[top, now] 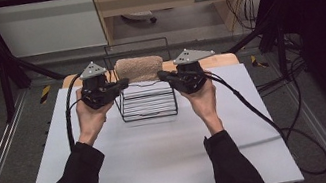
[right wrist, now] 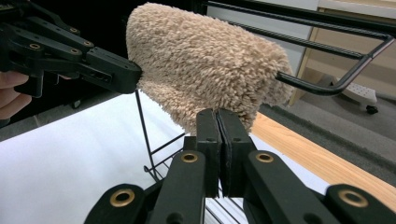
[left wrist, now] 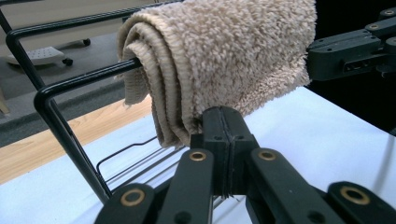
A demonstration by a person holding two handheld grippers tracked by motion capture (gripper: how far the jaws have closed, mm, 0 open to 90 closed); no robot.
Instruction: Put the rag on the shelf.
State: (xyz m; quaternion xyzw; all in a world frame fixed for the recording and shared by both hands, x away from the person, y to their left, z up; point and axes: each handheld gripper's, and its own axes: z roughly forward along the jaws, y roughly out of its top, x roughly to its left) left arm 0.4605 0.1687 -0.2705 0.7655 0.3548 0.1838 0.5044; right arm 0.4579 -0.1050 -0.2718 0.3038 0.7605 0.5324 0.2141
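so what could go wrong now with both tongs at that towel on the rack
1. Each tongs grips only the towel's lower edge: left tongs, right tongs. The thick pile could slip out.
2. The towel is draped over the rack's top bar; uneven pulling could drag or tip the light wire rack.
3. The folded layers may come apart.

A white-topped table (top: 162, 157) with a wooden far edge carried 1 black wire rack (top: 149, 105), which stood directly on it near the back, at mid-width.
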